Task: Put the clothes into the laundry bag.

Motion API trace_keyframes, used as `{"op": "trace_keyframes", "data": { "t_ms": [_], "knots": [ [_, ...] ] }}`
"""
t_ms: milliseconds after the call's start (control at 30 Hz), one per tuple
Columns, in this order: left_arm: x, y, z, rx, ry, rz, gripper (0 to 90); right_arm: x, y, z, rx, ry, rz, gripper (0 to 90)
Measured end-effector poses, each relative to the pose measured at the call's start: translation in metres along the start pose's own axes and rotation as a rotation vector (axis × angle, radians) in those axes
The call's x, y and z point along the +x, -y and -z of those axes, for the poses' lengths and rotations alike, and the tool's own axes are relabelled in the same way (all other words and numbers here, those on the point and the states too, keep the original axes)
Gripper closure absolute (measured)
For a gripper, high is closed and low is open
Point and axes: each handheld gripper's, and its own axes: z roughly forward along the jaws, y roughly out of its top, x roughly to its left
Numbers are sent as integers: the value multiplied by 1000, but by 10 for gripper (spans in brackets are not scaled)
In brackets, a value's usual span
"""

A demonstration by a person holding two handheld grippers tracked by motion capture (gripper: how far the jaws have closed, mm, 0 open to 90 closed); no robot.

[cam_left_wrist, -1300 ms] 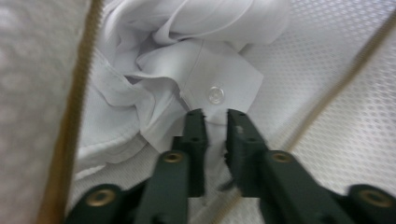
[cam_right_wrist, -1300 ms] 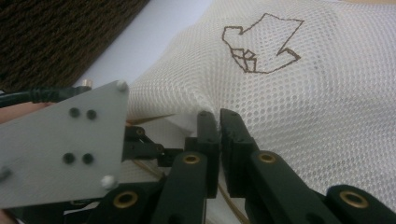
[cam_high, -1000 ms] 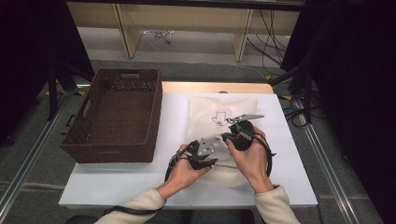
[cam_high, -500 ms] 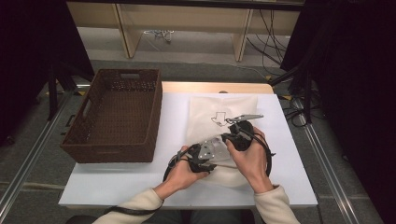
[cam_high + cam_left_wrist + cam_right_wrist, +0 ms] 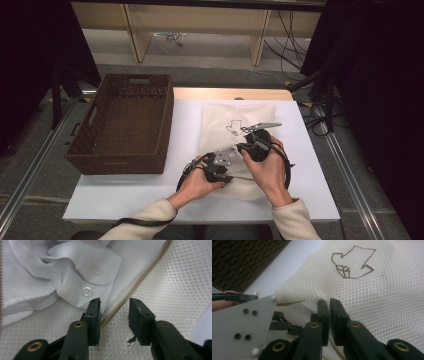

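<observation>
Two grippers worked the cream mesh laundry bag (image 5: 235, 120): the right gripper (image 5: 329, 302) stayed clamped on its upper layer. The left gripper (image 5: 115, 307), its jaws just narrowed yet apart, straddled the beige zipper (image 5: 140, 280), the white shirt cuff (image 5: 87, 277) at eleven o'clock; zipping probably came next.

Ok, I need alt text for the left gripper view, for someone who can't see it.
The left gripper hangs with its black jaws apart, astride the zipper of a white mesh laundry bag, pressing on nothing. In the bag's opening lies a white shirt cuff with two buttons.
</observation>
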Motion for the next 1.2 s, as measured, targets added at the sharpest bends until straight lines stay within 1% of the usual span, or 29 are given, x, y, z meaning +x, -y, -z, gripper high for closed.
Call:
{"op": "trace_keyframes", "data": {
  "t_ms": [33, 100, 133, 167, 200, 233, 267, 300, 333, 367, 400, 433, 467, 533, 567, 600, 633, 667, 700, 733, 767, 800, 833, 867, 967, 1000, 1033, 1167, 1200],
  "knots": [
    [0, 0, -1, -5, 13, 8, 659, 0, 0, -1, -3, -1, 6, 878],
    [1, -1, 0, 3, 4, 11, 671, -1, 0, -1, -3, 0, 19, 878],
    [0, -1, -1, -3, 7, 16, 680, -1, 0, 0, -2, 1, 19, 878],
    [-1, -1, -2, -16, 7, 32, 694, -2, 0, 1, 4, -1, 23, 879],
    [-5, -1, -5, -51, -1, 79, 727, -3, 0, 0, 0, -2, 34, 880],
    [2, -3, 1, 46, 20, -38, 754, -1, 0, 1, 6, 2, 21, 880],
    [-4, -2, -4, -25, 2, 47, 773, -1, 0, 1, 5, 1, 14, 880],
    [-8, -2, -5, -52, -12, 84, 785, -1, 0, 0, 0, 3, 14, 880],
    [-1, -4, 1, 54, 3, -42, 794, -1, 0, 0, -2, 2, 18, 880],
    [-1, -4, 1, 61, 8, -50, 806, -2, 0, 1, 1, -1, 30, 880],
    [-2, -4, 1, 59, 10, -39, 837, -2, 0, 2, 8, 1, 28, 880],
    [-2, -4, 1, 59, 12, -41, 842, -2, 0, 2, 4, 2, 25, 880],
    [-2, -4, 0, 53, 13, -38, 852, -3, 0, 2, -2, 0, 36, 880],
    [-3, -5, 0, 58, 7, -37, 864, -2, 0, 3, -1, 4, 20, 880],
    [-3, -4, 0, 55, 15, -33, 871, -6, 0, 2, -12, -4, 54, 880],
    [-7, -3, -4, -4, 0, 38, 876, -5, 0, 2, -12, 1, 43, 880],
    [-9, -2, -5, -29, -9, 64, 879, -5, 0, 2, -14, 6, 40, 880],
    [-13, -2, -7, -72, -20, 112, 881, -5, 0, 2, -12, -1, 47, 880],
    [-7, -2, -1, 5, -7, 11, 883, -6, 0, 1, -11, -11, 56, 880],
    [-8, -1, -2, -16, -11, 38, 884, -6, 0, 1, -10, -3, 57, 880],
    [-8, -1, -3, -26, -6, 46, 885, -5, 0, 1, -6, -1, 57, 880],
    [-8, -1, -1, -11, -7, 34, 886, -5, 1, 1, -3, -6, 54, 880],
    [-8, -1, 0, -15, -10, 32, 887, -4, 1, 1, 9, -7, 38, 880],
    [-8, 0, 1, -20, -11, 29, 887, -4, 1, 2, 10, -6, 36, 880],
    [-11, -1, 7, -51, -17, 27, 888, -4, 1, 1, 12, -10, 32, 880],
    [-13, -3, 11, -70, -20, 30, 889, -4, 1, 0, 10, -9, 31, 880],
    [-13, -4, 14, -81, -20, 30, 889, -4, 1, 1, 12, 1, 26, 880],
    [-16, -6, 26, -114, -25, 21, 889, -3, 1, 0, 12, 11, 23, 880],
    [-17, -7, 29, -128, -20, 22, 889, -3, 1, 0, 11, 8, 21, 880]
  ]
}}
